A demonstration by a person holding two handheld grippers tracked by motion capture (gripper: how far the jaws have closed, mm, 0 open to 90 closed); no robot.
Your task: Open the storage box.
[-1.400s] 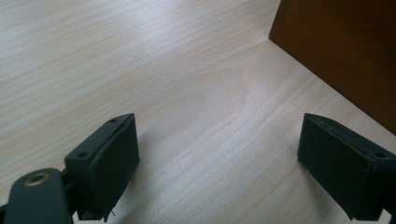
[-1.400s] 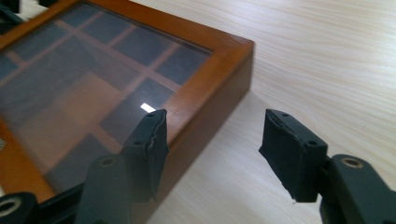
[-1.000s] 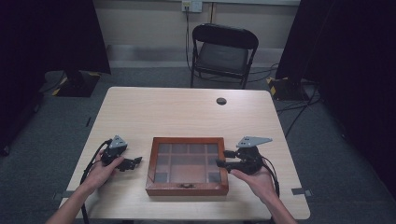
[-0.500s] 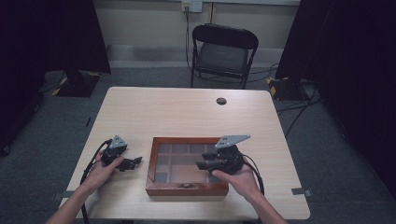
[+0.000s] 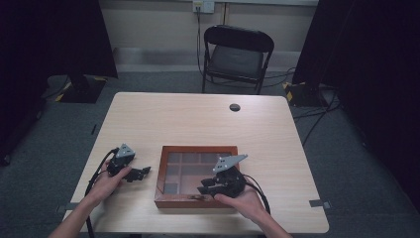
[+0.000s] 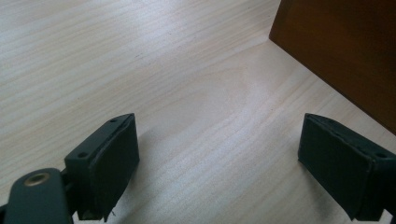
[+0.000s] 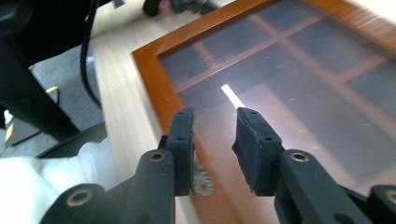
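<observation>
— Right gripper (image 5: 207, 189) is over the box (image 5: 197, 200), near its front rim, by the small metal clasp (image 7: 201, 181). Its jaws have just been closing; a narrow gap is left and nothing sits between them.

— Where's the box?

— On the table (image 5: 198, 119), toward the person's edge, between the two hands. It is wooden with a glass lid (image 7: 299, 88), which lies flat and shows dividers underneath.

— Are the pads touching the clasp?

— I can't tell; in the right gripper view the clasp is blurred, just below the left pad.

— And the left gripper (image 5: 140, 173)?

— Resting low on the table just left of the box, jaws spread wide over bare wood. In the left gripper view the box's side (image 6: 341, 51) stands just beyond its right jaw, not touching.
</observation>
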